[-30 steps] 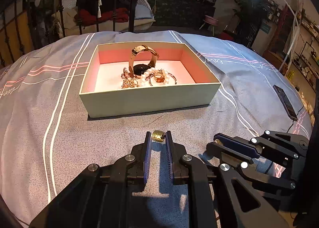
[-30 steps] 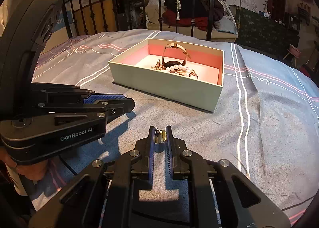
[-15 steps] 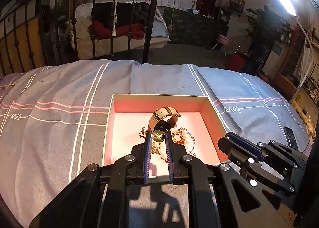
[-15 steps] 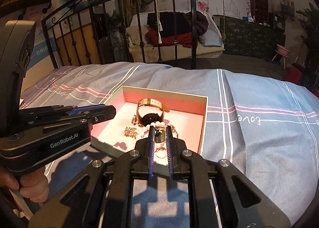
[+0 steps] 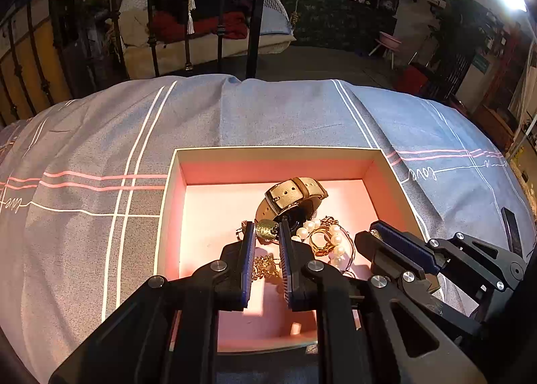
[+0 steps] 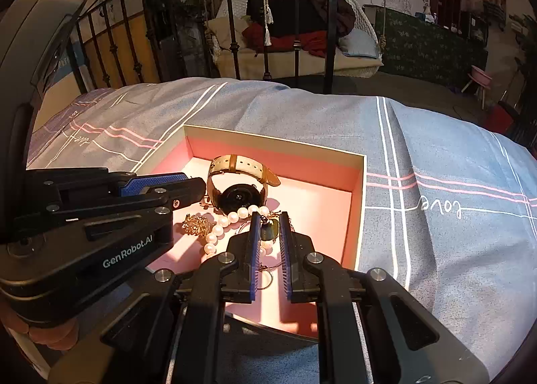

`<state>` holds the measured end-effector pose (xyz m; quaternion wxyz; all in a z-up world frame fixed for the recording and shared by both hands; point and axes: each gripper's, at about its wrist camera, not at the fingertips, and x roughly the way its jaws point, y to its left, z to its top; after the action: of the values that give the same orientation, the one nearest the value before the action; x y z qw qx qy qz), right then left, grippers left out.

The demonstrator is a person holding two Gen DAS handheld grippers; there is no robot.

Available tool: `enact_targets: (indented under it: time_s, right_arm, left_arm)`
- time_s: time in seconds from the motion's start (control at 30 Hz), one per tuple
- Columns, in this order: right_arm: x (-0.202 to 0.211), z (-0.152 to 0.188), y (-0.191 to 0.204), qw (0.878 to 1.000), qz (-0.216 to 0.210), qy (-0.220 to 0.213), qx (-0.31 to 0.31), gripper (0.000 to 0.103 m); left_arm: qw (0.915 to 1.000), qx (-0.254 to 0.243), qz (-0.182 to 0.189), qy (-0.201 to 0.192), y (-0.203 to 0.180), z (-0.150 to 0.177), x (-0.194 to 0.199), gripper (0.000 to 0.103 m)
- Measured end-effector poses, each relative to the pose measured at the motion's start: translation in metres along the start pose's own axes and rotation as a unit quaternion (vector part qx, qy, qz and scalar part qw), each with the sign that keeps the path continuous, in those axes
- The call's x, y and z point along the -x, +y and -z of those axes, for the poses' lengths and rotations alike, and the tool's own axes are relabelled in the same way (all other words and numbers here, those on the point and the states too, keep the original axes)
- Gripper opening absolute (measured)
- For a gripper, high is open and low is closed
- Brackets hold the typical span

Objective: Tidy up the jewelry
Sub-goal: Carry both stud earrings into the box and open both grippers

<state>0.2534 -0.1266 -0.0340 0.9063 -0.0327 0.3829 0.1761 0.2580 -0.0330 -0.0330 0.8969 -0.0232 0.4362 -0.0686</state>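
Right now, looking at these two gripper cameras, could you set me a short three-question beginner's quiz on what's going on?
1. True or false: the left gripper is empty.
2. Where does the watch lie? A) on the bedspread B) in the box C) in a gripper
3. Fill in: the right gripper hangs above the ____ necklace.

Key: 1 false, it pinches a small gold piece. 2 B. 3 pearl.

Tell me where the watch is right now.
The watch stands on edge inside the pink-lined box, toward its far wall, just beyond the pearl strand; the right wrist view shows it too, left of centre.
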Motion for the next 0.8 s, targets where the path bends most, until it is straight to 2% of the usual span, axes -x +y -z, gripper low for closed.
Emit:
enact_targets:
  time_s: [0.47, 0.57, 0.63, 0.67, 0.7, 0.73, 0.77, 0.8]
  right_arm:
    - [-0.010, 0.002, 0.006, 1.000, -0.011, 0.020, 0.018, 0.012]
    - [-0.009, 0.004, 0.010, 0.999, -0.009, 0.026, 0.028, 0.013]
    - [-0.005, 0.006, 0.012, 0.999, -0.009, 0.022, 0.030, 0.023]
    - [-0.001, 0.007, 0.013, 0.999, -0.008, 0.018, 0.032, 0.043]
    - [0.003, 0.009, 0.016, 0.999, -0.005, 0.012, 0.035, 0.067]
    - [0.010, 0.013, 0.018, 0.999, 0.001, -0.001, 0.041, 0.072]
    - [0.019, 0.018, 0.020, 0.999, 0.005, -0.013, 0.046, 0.073]
    - [0.027, 0.024, 0.021, 0.999, 0.009, -0.024, 0.048, 0.074]
  left_arm:
    - [0.9997, 0.003, -0.012, 0.019, 0.001, -0.001, -0.009, 0.014]
    - [0.9997, 0.003, -0.020, 0.016, 0.001, -0.001, -0.005, 0.022]
    - [0.9997, -0.003, -0.023, 0.011, 0.000, -0.001, 0.001, 0.031]
    - [0.9997, -0.004, -0.024, 0.008, -0.001, -0.001, 0.005, 0.035]
    - [0.9997, -0.005, -0.023, 0.003, -0.001, 0.000, 0.012, 0.044]
    - [0.9998, -0.004, -0.020, -0.006, -0.001, 0.003, 0.020, 0.049]
    - [0.9997, -0.003, -0.016, -0.017, -0.001, 0.006, 0.030, 0.051]
    - [0.9995, -0.003, -0.013, -0.030, -0.001, 0.011, 0.041, 0.059]
